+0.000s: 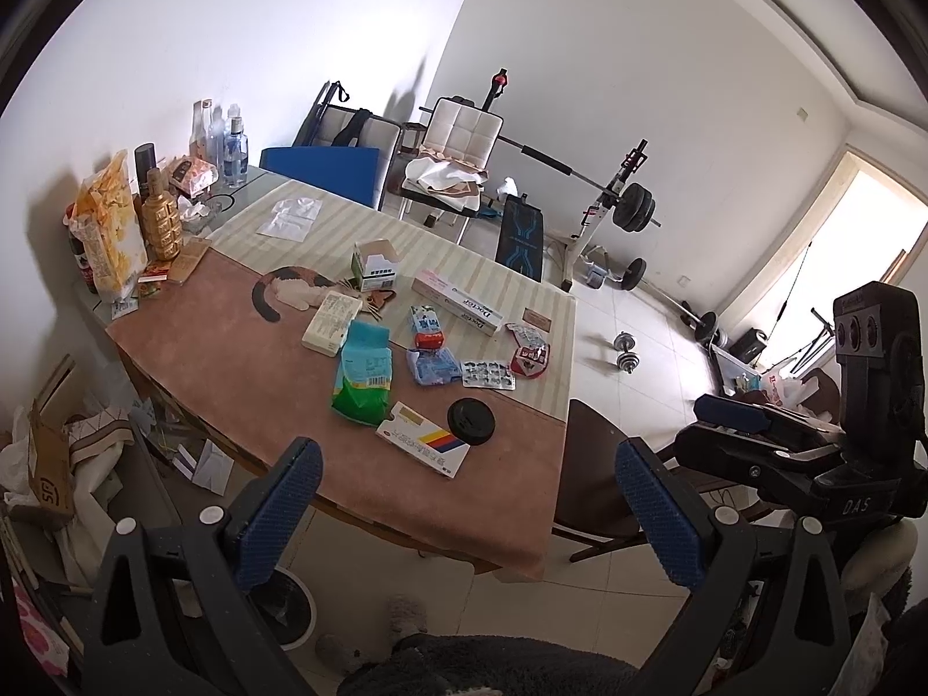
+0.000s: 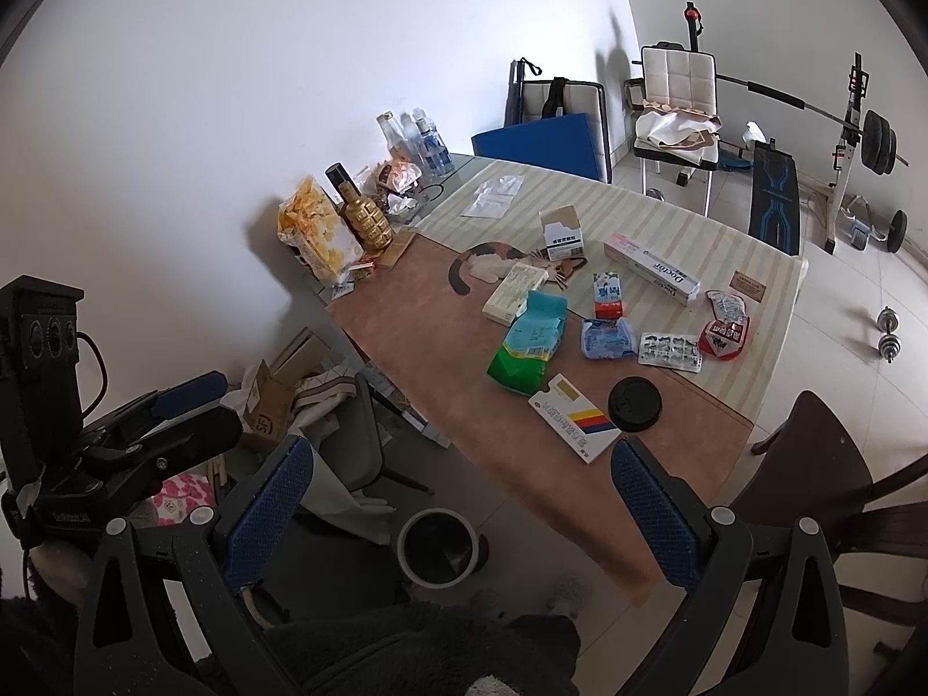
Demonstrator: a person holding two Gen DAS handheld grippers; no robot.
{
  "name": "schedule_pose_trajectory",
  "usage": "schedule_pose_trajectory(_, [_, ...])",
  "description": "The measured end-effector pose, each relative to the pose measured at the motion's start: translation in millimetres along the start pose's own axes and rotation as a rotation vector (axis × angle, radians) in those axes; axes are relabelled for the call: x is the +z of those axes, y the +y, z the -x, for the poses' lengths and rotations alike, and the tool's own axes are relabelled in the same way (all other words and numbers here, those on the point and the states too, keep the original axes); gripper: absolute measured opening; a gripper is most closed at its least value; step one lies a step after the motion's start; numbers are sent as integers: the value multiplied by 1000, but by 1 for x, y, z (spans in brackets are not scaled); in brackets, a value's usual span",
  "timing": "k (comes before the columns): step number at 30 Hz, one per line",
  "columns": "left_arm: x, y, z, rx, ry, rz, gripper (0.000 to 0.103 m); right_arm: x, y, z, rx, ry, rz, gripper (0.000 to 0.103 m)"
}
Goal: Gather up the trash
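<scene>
Above a littered desk [image 1: 243,348], both tongs hang wide open and empty.

Left tongs [image 1: 470,513] and right tongs [image 2: 464,507] fill the lower frame. Trash lies mid-frame: a green-blue pouch [image 1: 364,374], a white medicine box [image 1: 422,446] just beside a black lid [image 1: 471,419], a blister pack [image 1: 488,374]. A round bin [image 2: 439,547] stands on the floor at bottom centre.

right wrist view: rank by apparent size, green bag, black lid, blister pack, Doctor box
1. green bag
2. Doctor box, close to the bag and farther away, so unsure
3. black lid and blister pack look alike
</scene>
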State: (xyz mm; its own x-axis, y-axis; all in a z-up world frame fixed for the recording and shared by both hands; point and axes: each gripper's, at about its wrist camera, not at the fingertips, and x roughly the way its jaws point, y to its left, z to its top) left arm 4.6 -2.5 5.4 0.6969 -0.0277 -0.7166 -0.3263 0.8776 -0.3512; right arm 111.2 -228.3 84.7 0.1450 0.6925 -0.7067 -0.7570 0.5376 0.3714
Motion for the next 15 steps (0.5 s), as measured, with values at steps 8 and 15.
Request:
schedule_pose_trajectory(8, [1,-2,1,-1,-1,-1,103,-1,1,0,-1,-1,-2,103])
schedule_pose_trajectory(15, [1,-2,1,0,-3,-1,103,-3,2,0,1,-3,-1,103])
